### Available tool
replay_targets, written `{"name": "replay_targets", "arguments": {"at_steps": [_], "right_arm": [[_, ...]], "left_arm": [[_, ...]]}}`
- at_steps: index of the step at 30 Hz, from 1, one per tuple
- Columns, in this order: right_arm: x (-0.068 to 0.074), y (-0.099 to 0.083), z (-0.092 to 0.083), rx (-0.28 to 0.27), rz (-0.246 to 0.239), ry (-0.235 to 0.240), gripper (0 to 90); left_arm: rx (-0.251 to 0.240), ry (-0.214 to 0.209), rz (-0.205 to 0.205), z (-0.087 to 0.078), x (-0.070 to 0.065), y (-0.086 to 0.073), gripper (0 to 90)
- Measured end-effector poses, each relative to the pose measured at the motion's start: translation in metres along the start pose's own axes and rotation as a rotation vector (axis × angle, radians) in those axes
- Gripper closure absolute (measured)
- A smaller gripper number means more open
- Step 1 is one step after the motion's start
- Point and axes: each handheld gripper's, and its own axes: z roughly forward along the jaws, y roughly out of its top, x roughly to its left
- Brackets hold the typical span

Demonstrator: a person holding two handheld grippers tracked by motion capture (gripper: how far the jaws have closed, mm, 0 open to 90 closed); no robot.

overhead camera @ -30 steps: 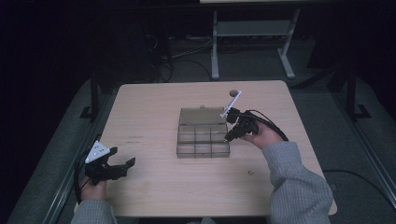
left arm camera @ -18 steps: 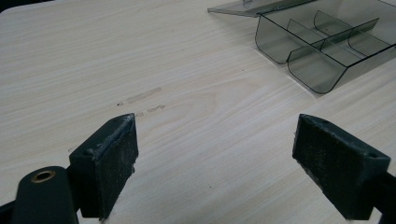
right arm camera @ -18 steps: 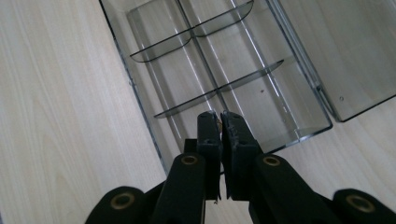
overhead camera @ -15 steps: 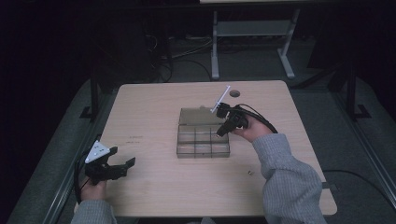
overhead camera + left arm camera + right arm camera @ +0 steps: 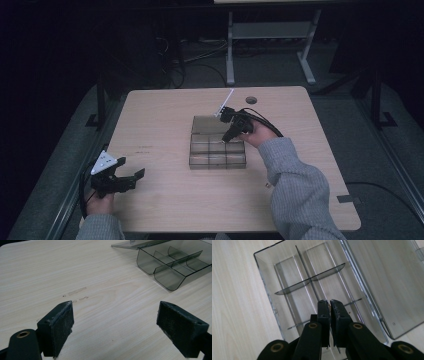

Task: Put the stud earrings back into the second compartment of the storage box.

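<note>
1. The clear compartment box sits near the middle of my table, its lid laid open flat toward the far edge; box and lid together run long from near edge to far.
2. My right gripper hangs over the box's right far compartments, jaws nearly closed; something tiny shows between them, which I cannot identify.
3. My left gripper rests wide open, holding nothing, by the near left corner.
4. Pale wood tabletop; dark room, grey floor.

A clear divided box sits mid-frame on the wooden desk. The right gripper hangs over the box's upper right edge. At lower left the left gripper rests, jaws spread.
</note>
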Motion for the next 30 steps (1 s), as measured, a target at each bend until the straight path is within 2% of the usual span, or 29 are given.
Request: {"name": "replay_targets", "arguments": {"at_steps": [2, 11, 30], "right_arm": [[-0.001, 0.003, 0.005, -0.003, 0.005, 0.006, 85.7], [-0.001, 0.018, 0.026, 0.044, 0.001, -0.004, 85.6], [-0.013, 0.027, 0.064, 0.103, 0.049, 0.014, 85.5]], "left_arm": [[0.000, 0.000, 0.001, 0.000, 0.000, 0.000, 14.0], [0.000, -0.001, 0.002, 0.000, 0.000, 0.000, 14.0], [-0.002, -0.005, 0.003, 0.001, -0.001, 0.000, 14.0]]}}
